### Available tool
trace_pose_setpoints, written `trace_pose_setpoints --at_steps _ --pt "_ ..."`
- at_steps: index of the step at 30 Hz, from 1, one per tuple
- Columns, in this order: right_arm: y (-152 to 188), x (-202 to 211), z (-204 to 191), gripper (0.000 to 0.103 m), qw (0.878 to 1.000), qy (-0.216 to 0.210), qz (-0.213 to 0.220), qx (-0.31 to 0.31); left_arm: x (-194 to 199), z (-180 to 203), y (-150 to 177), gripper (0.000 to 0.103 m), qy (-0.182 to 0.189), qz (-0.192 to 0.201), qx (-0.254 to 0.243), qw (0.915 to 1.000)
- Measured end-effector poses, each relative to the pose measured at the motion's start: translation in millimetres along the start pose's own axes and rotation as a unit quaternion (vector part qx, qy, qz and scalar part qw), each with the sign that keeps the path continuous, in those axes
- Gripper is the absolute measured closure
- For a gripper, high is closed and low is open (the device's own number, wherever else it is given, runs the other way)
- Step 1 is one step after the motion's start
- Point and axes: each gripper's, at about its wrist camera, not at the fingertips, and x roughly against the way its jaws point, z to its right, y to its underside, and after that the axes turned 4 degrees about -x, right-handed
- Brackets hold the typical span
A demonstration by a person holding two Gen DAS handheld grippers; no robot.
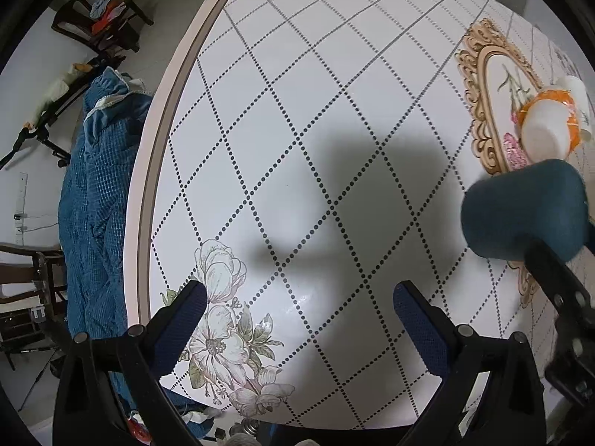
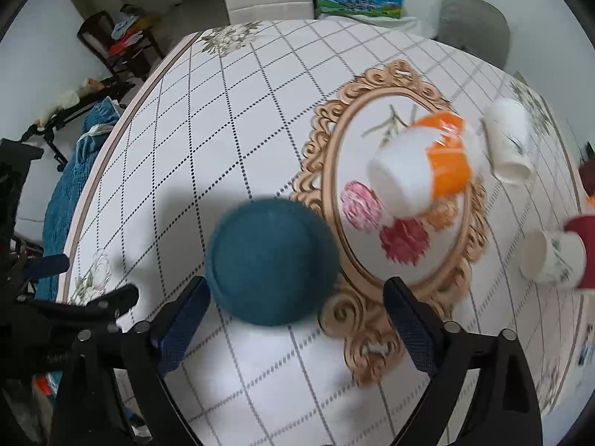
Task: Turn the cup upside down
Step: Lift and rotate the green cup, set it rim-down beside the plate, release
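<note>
A dark teal cup (image 2: 273, 262) stands upside down on the table just ahead of my right gripper (image 2: 295, 314), whose jaws are open and empty, apart from the cup. The same teal cup (image 1: 524, 210) shows at the right edge of the left wrist view, with the right gripper's finger (image 1: 557, 282) just below it. My left gripper (image 1: 299, 316) is open and empty, low over the patterned tablecloth near the table's front left edge. The right wrist view is blurred by motion.
An orange-and-white cup (image 2: 424, 165) lies tilted on the gold oval print (image 2: 327, 126); it also shows in the left wrist view (image 1: 550, 126). Two white cups (image 2: 507, 141) (image 2: 550, 260) and a dark red cup (image 2: 582, 230) lie at the right. The table edge (image 1: 163, 119) runs along the left, a blue blanket (image 1: 96, 200) beyond.
</note>
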Motion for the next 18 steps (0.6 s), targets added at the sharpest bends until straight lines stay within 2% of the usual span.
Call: trace_pose_setpoints --at_steps 7,14,18 --pt "22.6 49.8 14.7 0.006 0.999 -0.017 0.009 -0.033 36.7 2.5 9.8 0.0 0.001 0.038 -0.002 0.9993" --pt "30.4 110.9 40.9 0.005 0.995 0.039 0.056 -0.078 89.5 7.0 26.7 0.0 0.008 0.081 0.009 0.9967" --pt "38.7 154.9 47.3 0.005 0.992 0.062 0.079 -0.078 135.4 9.3 46.4 0.0 0.014 0.114 0.018 0.9932"
